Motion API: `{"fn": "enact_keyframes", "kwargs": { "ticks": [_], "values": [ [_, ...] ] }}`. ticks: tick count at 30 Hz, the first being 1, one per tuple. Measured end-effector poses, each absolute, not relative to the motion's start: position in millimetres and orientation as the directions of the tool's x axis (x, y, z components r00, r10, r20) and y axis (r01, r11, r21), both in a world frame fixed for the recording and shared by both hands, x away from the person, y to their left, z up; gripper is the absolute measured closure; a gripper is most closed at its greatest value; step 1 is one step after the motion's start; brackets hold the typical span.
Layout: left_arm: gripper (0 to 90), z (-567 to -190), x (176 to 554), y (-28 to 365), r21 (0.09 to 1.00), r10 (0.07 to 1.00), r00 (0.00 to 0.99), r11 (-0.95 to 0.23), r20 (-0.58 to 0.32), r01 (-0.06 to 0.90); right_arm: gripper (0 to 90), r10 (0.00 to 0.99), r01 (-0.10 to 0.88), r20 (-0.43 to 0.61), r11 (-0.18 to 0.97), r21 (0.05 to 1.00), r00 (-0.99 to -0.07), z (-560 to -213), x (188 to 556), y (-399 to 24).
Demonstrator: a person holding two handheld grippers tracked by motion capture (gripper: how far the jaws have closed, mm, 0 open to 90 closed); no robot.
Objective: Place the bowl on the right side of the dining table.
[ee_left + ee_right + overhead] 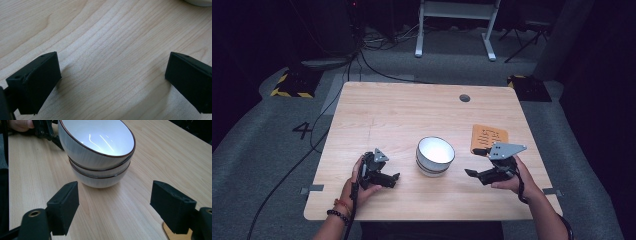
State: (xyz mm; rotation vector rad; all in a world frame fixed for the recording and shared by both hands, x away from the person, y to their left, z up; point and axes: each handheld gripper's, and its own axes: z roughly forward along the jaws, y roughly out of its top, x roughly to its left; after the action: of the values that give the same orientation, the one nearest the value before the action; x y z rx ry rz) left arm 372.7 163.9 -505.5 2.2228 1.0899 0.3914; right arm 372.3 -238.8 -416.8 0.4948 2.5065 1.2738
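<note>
A stack of three white bowls (435, 155) with dark rims stands near the middle of the wooden table (402, 115). In the right gripper view the bowl stack (100, 152) rises just beyond my open jaws, the top bowl slightly tilted. My right gripper (476, 162) is to the right of the stack, pointing at it, open and holding nothing. My left gripper (393, 179) rests low on the table to the left of the bowls, open, with bare wood between its jaws (112, 72). The left gripper also appears behind the bowls (46, 130).
An orange square pad (488, 137) lies on the table just behind my right gripper; its edge (175, 235) peeks in by my right jaw. A round cable hole (464, 98) is at the far right of the table. Cables and a desk frame lie on the floor beyond.
</note>
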Motion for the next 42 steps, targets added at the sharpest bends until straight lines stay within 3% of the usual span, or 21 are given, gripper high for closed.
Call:
{"fn": "enact_keyframes", "kwargs": {
  "ticks": [42],
  "values": [
    [0.2,-506,373,164,0.650,0.786,0.618,-0.466,-0.007,0.600,24.1,0.268,0.088,-0.098,0.604,0.792,-0.958,-407,373,-171]
  ]
}}
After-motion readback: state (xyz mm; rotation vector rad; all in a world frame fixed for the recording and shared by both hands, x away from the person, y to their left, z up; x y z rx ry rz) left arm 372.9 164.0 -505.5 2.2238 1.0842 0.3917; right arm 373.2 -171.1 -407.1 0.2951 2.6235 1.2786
